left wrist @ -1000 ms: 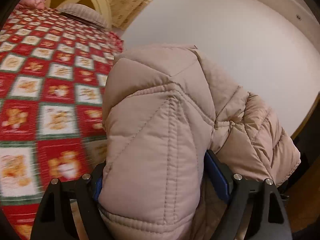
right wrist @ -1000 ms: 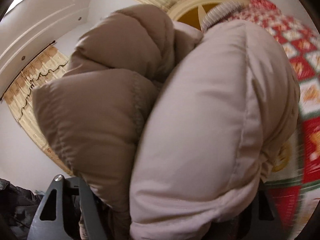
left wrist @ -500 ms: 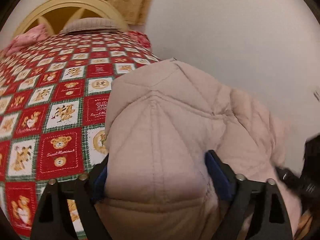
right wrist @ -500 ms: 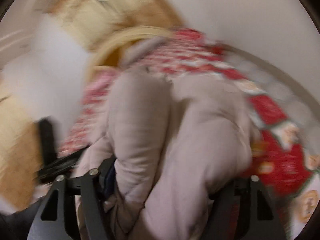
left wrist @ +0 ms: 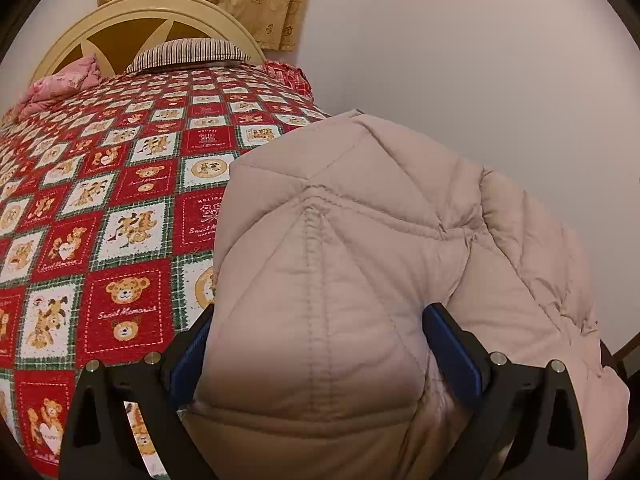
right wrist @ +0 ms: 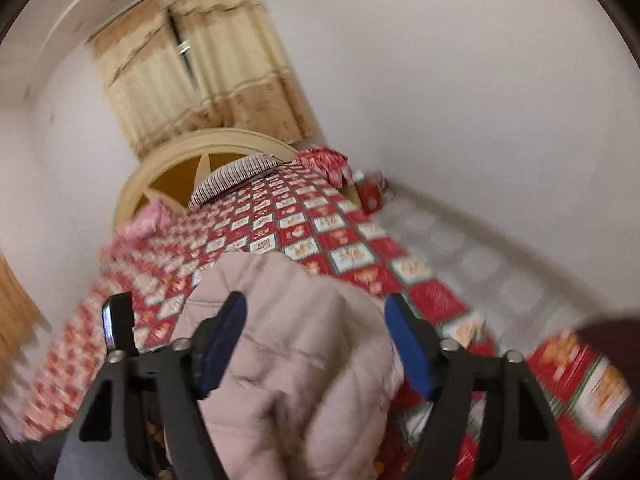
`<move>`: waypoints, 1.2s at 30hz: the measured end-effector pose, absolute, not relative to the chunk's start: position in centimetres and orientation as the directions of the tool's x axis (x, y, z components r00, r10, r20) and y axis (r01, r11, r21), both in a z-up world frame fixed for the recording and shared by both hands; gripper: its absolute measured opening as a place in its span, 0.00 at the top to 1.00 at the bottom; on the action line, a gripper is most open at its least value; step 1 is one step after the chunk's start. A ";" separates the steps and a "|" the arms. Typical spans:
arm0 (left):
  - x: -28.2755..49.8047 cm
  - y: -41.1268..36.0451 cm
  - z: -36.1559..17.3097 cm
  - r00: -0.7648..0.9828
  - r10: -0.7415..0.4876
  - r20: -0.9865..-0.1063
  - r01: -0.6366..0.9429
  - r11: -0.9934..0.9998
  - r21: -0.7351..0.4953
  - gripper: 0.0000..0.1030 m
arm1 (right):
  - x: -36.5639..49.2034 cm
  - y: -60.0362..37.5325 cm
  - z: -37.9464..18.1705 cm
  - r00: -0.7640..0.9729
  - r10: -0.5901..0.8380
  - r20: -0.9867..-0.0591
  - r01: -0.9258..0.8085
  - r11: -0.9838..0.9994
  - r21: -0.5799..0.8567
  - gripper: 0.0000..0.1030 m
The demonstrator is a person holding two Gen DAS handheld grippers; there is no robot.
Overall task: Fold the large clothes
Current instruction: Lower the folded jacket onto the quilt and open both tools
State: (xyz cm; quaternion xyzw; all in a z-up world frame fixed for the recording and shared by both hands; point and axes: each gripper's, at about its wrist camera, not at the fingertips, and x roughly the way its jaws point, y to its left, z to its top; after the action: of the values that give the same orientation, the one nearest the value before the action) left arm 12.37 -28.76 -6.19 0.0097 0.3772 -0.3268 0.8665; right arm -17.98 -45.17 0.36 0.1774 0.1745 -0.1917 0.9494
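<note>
A beige quilted puffer jacket [left wrist: 360,260] lies bunched at the right edge of the bed's red teddy-bear quilt [left wrist: 100,240]. My left gripper [left wrist: 320,340] has a thick fold of it filling the gap between the blue pads [left wrist: 452,344]; the jaws are opening, and the fabric still bulges against both pads. In the blurred right wrist view the jacket [right wrist: 288,340] sits lower, on the quilt [right wrist: 340,240]. My right gripper [right wrist: 315,304] hovers over it. Its jaws are closing, and the pads [right wrist: 404,344] do not squeeze the fabric.
A cream headboard [left wrist: 120,28], a striped pillow [left wrist: 188,52] and a pink cloth [left wrist: 60,84] are at the bed's far end. A white wall [left wrist: 480,80] runs along the right. Pale floor tiles [right wrist: 460,248] and a red box [right wrist: 370,194] lie beside the bed.
Both hands swung toward the bed with the jacket. The right gripper, earlier stuffed with jacket, has let it go and drawn back above it. The left still has its fold.
</note>
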 end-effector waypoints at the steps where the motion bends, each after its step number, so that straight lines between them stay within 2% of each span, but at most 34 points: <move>1: 12.3 -28.6 -6.1 0.503 -0.557 -0.661 0.578 0.785 -0.222 0.04 | -16.6 -44.5 0.9 0.859 -0.318 -0.402 0.430 0.874 0.228 0.34; 3: 12.1 -28.3 -5.8 0.511 -0.547 -0.663 0.588 0.785 -0.195 0.04 | -13.3 -43.6 0.7 0.845 -0.327 -0.423 0.430 0.886 0.173 0.36; 7: 11.8 -27.9 -5.2 0.547 -0.528 -0.650 0.613 0.781 -0.119 0.04 | -8.6 -45.5 -3.7 0.778 -0.290 -0.558 0.483 0.843 0.236 0.46; 9: 12.0 -27.7 -5.2 0.562 -0.519 -0.644 0.614 0.784 -0.095 0.04 | -8.0 -46.0 -6.6 0.746 -0.258 -0.614 0.511 0.813 0.279 0.46; 11: 12.7 -27.4 -5.4 0.557 -0.520 -0.647 0.608 0.787 -0.109 0.04 | -8.1 -46.8 -9.0 0.767 -0.199 -0.610 0.510 0.766 0.391 0.46; 14: 13.7 -27.1 -5.8 0.533 -0.530 -0.659 0.603 0.785 -0.144 0.03 | -8.4 -47.1 -10.3 0.789 -0.177 -0.588 0.512 0.719 0.470 0.46; 19: 14.3 -27.2 -6.4 0.529 -0.517 -0.673 0.585 0.796 -0.151 0.02 | -6.7 -45.4 -10.5 0.721 -0.315 -0.617 0.586 0.752 0.301 0.46; 24: 12.7 -26.4 -5.8 0.541 -0.490 -0.683 0.597 0.796 -0.098 0.02 | -6.3 -45.6 -10.5 0.699 -0.337 -0.631 0.612 0.738 0.283 0.45; 25: 12.1 -26.1 -5.5 0.553 -0.481 -0.680 0.602 0.795 -0.074 0.02 | -6.5 -45.6 -10.4 0.697 -0.346 -0.629 0.618 0.735 0.281 0.42; 28: 9.9 -25.0 -4.4 0.606 -0.437 -0.664 0.609 0.792 0.034 0.02 | -7.7 -45.4 -10.1 0.659 -0.399 -0.637 0.668 0.699 0.254 0.18; 29: 9.1 -24.6 -3.9 0.630 -0.418 -0.654 0.602 0.795 0.072 0.02 | -8.2 -45.5 -10.0 0.648 -0.404 -0.646 0.682 0.685 0.256 0.13; 32: 7.7 -23.7 -3.2 0.663 -0.394 -0.637 0.583 0.805 0.109 0.02 | -10.5 -45.2 -9.1 0.641 -0.401 -0.654 0.694 0.668 0.270 0.12; 36: 6.1 -23.1 -3.2 0.671 -0.379 -0.637 0.572 0.811 0.121 0.02 | -15.5 -43.0 -7.0 0.678 -0.439 -0.590 0.688 0.663 0.297 0.12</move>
State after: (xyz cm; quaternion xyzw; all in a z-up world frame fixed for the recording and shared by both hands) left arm 6.10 -23.07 -3.23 0.1573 0.3075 -0.2640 0.9006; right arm -15.47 -42.97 -7.02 0.2570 0.2419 -0.3204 0.8791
